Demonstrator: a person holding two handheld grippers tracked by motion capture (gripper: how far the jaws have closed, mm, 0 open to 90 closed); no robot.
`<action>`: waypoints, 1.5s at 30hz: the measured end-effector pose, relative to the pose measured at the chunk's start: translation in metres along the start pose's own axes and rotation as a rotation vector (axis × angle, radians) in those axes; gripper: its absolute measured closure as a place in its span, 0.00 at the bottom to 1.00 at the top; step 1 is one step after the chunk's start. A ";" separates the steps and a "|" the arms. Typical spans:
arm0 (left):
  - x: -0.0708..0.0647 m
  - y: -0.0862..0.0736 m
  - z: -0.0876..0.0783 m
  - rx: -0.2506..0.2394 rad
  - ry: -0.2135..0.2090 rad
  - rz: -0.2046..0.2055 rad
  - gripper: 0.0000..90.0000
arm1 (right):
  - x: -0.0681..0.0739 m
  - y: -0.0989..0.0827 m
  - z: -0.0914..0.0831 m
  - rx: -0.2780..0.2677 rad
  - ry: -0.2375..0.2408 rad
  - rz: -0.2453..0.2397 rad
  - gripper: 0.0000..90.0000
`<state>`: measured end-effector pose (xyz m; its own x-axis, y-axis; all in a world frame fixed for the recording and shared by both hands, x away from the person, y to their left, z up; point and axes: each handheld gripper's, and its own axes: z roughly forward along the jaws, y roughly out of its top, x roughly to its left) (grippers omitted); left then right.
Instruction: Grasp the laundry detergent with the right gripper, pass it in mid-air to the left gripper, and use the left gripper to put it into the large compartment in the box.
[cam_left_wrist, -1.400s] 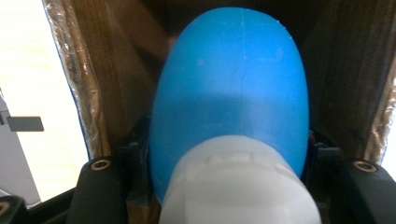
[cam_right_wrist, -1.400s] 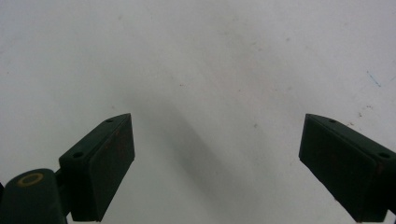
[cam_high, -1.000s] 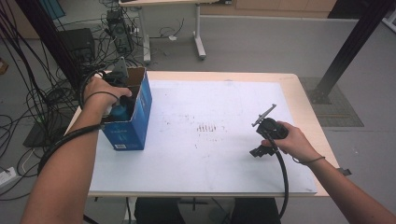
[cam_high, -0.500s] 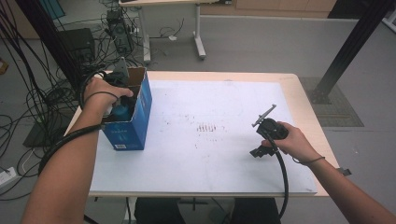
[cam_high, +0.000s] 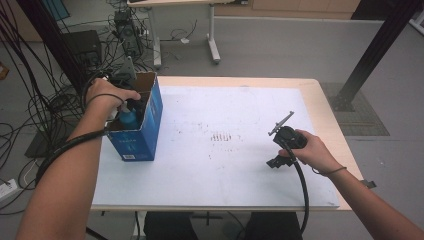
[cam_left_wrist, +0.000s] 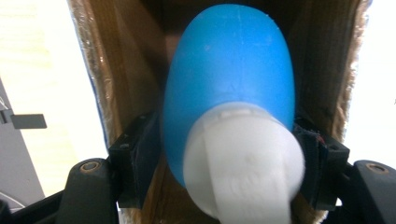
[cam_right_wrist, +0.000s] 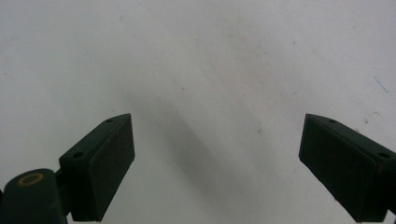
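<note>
Cardboard box walls around blue bottle

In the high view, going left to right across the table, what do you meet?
Left hand → blue box with the blue bottle inside it → bare white table top → right gripper → right hand.
</note>
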<state>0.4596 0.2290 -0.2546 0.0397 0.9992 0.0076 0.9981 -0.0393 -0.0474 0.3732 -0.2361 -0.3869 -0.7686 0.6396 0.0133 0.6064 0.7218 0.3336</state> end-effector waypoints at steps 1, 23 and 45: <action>0.000 0.000 -0.002 -0.001 -0.003 0.001 0.36 | 0.000 0.000 0.001 -0.002 -0.002 -0.005 0.12; -0.005 -0.014 -0.058 -0.069 0.017 0.031 0.25 | 0.002 0.007 -0.008 -0.003 -0.015 -0.023 0.12; -0.041 -0.043 -0.089 -0.098 0.046 0.136 0.12 | 0.006 0.015 -0.006 0.005 -0.021 -0.034 0.11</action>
<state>0.4188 0.1894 -0.1638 0.1748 0.9831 0.0540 0.9830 -0.1773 0.0466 0.3765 -0.2237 -0.3764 -0.7844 0.6200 -0.0175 0.5812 0.7445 0.3286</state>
